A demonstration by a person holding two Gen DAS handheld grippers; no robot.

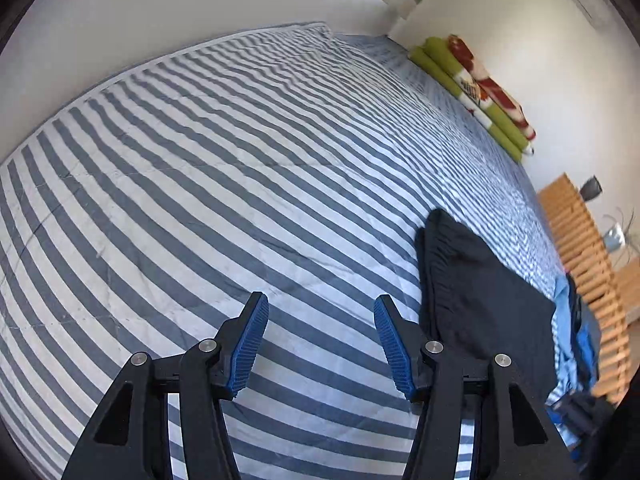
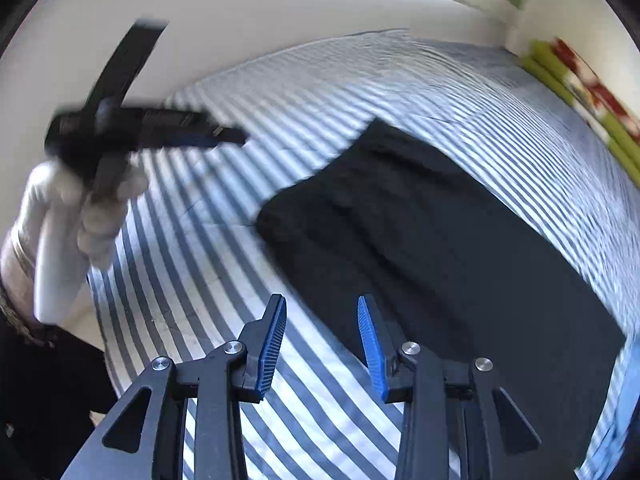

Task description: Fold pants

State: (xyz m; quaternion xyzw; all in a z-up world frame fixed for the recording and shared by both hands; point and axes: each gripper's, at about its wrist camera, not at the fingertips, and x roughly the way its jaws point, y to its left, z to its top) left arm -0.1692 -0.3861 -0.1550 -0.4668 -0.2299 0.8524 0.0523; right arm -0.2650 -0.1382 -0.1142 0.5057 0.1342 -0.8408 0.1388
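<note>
Both my grippers were empty with blue pads spread wide. Left gripper [image 1: 321, 306] hovered over the striped bedcover [image 1: 200, 168], nothing between its fingers; right gripper [image 2: 322, 306] had its pads parted a bit less, also over bare stripes. Black pants [image 2: 420, 240] lay flat on the cover just past my right fingertips, running ahead and to the right; from my left fingers they sat off to the right, their gathered waistband [image 1: 438, 248] nearest. Further right of the left fingers was a blue garment pile [image 1: 576, 340], then wooden slats [image 1: 580, 232]. A green and red folded blanket [image 1: 472, 88] sat far ahead by the wall. My white-gloved hand [image 2: 100, 208] showed blurred at left in the right view.
</note>
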